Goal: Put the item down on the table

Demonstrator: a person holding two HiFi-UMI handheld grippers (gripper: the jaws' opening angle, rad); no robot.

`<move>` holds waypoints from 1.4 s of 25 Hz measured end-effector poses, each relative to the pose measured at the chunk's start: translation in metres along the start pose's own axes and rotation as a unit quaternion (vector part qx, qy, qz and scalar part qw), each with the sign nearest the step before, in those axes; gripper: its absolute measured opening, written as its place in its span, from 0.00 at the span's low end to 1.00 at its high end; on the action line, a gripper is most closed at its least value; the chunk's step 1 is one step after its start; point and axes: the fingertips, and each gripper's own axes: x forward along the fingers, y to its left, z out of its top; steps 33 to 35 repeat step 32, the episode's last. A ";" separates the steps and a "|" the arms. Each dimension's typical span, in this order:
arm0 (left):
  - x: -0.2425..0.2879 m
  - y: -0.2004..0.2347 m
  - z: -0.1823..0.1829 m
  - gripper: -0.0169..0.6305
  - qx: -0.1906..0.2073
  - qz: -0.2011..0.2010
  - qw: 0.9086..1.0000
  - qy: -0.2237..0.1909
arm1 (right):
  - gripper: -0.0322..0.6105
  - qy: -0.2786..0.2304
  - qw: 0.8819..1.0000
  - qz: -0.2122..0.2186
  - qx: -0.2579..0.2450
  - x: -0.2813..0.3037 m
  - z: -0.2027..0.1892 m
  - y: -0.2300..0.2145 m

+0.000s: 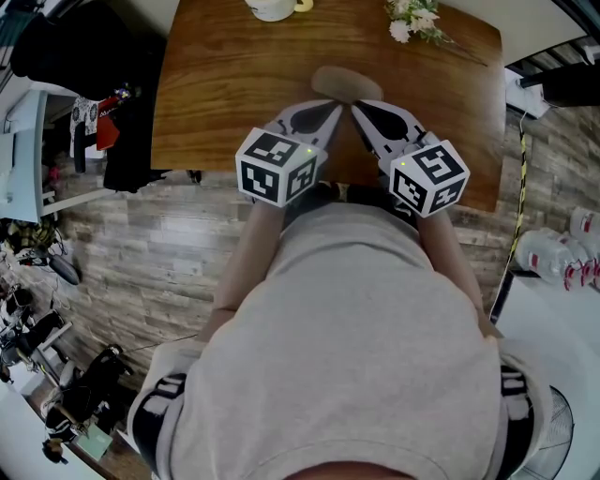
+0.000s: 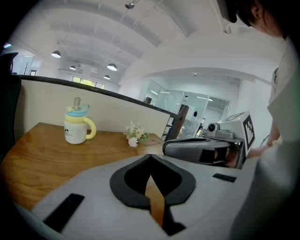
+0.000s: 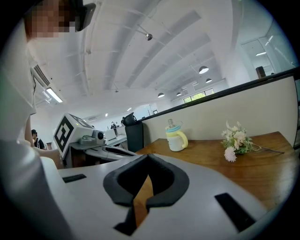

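Both grippers hang side by side over the near edge of the wooden table (image 1: 216,84), their tips angled toward each other. My left gripper (image 1: 335,106) is shut, and its own view shows its jaws (image 2: 150,158) meeting at the tip with nothing between them. My right gripper (image 1: 359,106) is also shut and empty (image 3: 147,158). A pale oval patch (image 1: 343,82) lies on the wood just past the tips; I cannot tell what it is. No held item shows in any view.
A white mug with a yellow handle and blue lid (image 1: 272,7) (image 2: 77,126) (image 3: 176,136) stands at the table's far edge. A small flower sprig (image 1: 413,19) (image 2: 135,136) (image 3: 236,140) lies to its right. Dark clothing (image 1: 127,122) hangs left; bottles (image 1: 562,255) stand right.
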 end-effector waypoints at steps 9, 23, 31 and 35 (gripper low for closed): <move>-0.002 0.001 -0.002 0.04 0.000 0.001 1.000 0.002 | 0.06 0.005 1.000 0.003 -0.003 -0.001 -0.002 0.004; -0.003 0.001 -0.006 0.04 -0.003 0.002 1.000 0.001 | 0.06 0.001 1.000 -0.001 0.004 0.001 -0.001 0.002; -0.003 0.000 -0.007 0.04 -0.005 0.001 1.000 0.000 | 0.06 0.004 1.000 0.000 0.005 -0.002 -0.004 0.001; -0.003 0.000 -0.007 0.04 -0.005 0.001 1.000 0.000 | 0.06 0.004 1.000 0.001 0.006 -0.002 -0.004 0.002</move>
